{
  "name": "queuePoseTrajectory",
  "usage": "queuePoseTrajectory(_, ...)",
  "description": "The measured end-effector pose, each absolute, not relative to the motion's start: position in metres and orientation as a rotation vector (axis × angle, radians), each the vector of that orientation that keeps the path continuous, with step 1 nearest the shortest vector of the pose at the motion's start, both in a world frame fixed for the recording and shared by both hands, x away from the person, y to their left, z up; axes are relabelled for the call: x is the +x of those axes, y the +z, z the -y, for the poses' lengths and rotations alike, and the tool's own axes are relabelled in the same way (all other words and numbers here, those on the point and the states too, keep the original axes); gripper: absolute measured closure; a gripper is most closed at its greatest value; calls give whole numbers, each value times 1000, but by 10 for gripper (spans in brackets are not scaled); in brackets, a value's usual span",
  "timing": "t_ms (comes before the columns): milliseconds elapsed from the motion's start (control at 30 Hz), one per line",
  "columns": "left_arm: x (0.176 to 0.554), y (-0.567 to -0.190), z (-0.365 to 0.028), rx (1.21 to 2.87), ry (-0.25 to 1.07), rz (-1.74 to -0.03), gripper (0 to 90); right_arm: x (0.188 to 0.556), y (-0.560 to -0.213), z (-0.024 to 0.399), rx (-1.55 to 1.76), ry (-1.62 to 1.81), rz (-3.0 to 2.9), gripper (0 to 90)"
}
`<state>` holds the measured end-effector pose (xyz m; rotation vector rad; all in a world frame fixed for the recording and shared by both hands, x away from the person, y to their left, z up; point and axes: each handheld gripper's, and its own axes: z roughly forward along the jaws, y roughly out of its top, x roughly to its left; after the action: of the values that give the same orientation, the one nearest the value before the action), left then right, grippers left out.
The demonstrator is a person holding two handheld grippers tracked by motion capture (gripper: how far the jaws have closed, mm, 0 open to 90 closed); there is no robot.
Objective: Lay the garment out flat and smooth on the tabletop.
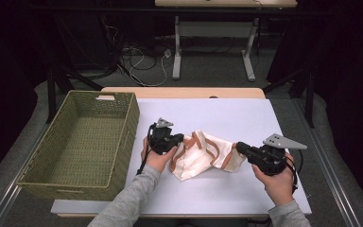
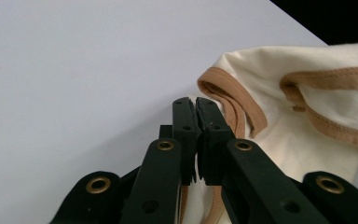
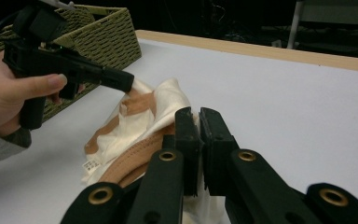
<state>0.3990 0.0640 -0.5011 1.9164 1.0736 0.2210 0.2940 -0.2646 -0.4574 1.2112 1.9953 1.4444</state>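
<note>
A crumpled cream cloth (image 1: 203,151) with tan trim lies in the middle of the white table (image 1: 227,111). My left gripper (image 1: 179,138) is at the cloth's left end, shut on a fold of it that is raised off the table. In the left gripper view the jaws (image 2: 198,105) stand together, a tan strip runs down between them, and the cloth (image 2: 307,140) spreads to the right. My right gripper (image 1: 240,147) is shut on the cloth's right end. In the right gripper view its jaws (image 3: 198,116) pinch the cream cloth (image 3: 154,112), and the left gripper (image 3: 123,80) pulls the far end.
A green woven basket (image 1: 125,125), with nothing in it, stands at the table's left, close to my left hand; its wall (image 3: 107,28) rises behind that hand. Bare tabletop lies behind and in front of the cloth. Table legs and cables are on the floor beyond.
</note>
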Motion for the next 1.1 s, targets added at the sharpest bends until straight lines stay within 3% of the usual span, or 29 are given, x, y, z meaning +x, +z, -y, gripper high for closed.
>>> queuePoseTrajectory(600, 446, -472, -70, 1837, 312, -1125, 879, 298, -456, 266, 1201, 1458, -1979, 864)
queuePoseTrajectory(1100, 450, -479, -82, 1810, 313, -1189, 879, 308, -475, 283, 1291, 1393, -1972, 864)
